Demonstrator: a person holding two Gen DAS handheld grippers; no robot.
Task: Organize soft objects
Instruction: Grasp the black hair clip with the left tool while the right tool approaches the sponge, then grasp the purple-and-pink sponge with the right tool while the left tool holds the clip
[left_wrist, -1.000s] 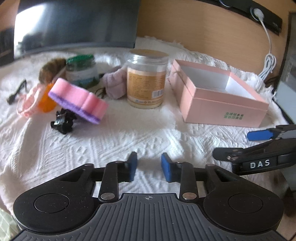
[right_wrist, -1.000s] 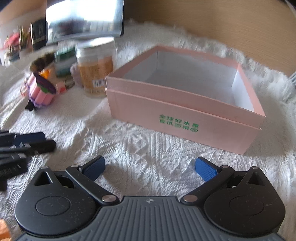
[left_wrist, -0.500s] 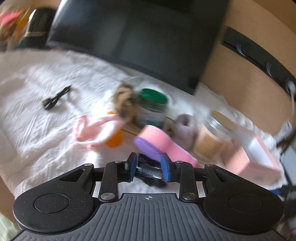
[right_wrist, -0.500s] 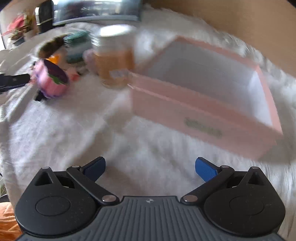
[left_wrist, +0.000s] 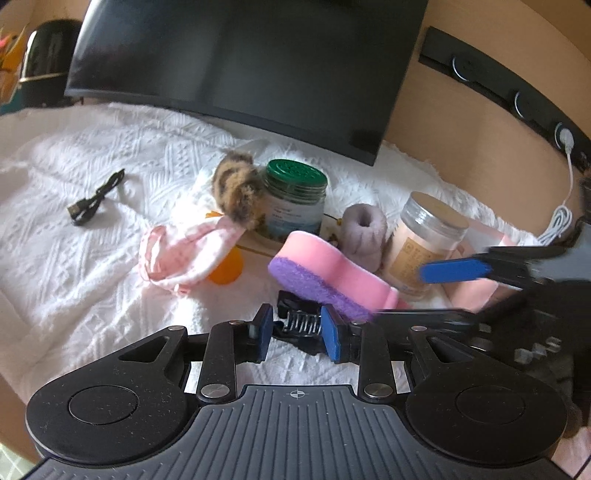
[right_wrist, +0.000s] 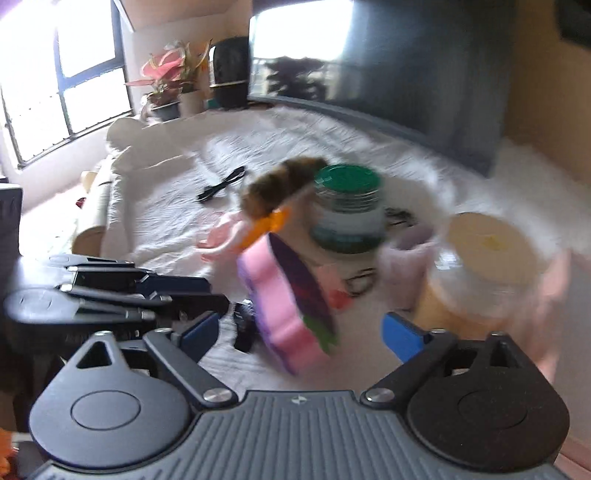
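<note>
Left wrist view: the left gripper (left_wrist: 297, 330) sits at lower centre, its blue pads parted by a narrow gap. A black clip (left_wrist: 301, 325) with a metal spring lies on the white cloth (left_wrist: 74, 258) in that gap; whether the pads touch it cannot be told.

Just above and right of the clip, the pink-and-purple sponge (left_wrist: 332, 273) lies tilted, purple face down toward the clip. Left of it, mid-frame, a pink sock (left_wrist: 184, 254) lies crumpled over an orange object (left_wrist: 227, 267). A brown furry item (left_wrist: 238, 192) rests at the sock's upper end, against a green-lidded jar (left_wrist: 295, 201). A mauve knit roll (left_wrist: 364, 232) sits right of the jar, beside a tan-lidded jar (left_wrist: 424, 240). A black cable (left_wrist: 96, 197) lies apart at the left. A dark monitor (left_wrist: 258, 62) fills the top of the frame.

The right gripper (left_wrist: 454, 288) enters from the right edge, one blue pad over the tan jar.

Right wrist view, blurred: the right gripper (right_wrist: 299, 332) has its fingers spread wide, holding nothing. The sponge (right_wrist: 288, 299) stands between them, slightly beyond the tips, on edge. The left gripper (right_wrist: 129, 291) reaches in from the left edge toward the clip (right_wrist: 243, 325). Both jars, green (right_wrist: 347, 210) and tan (right_wrist: 476, 258), stand right of centre.
</note>
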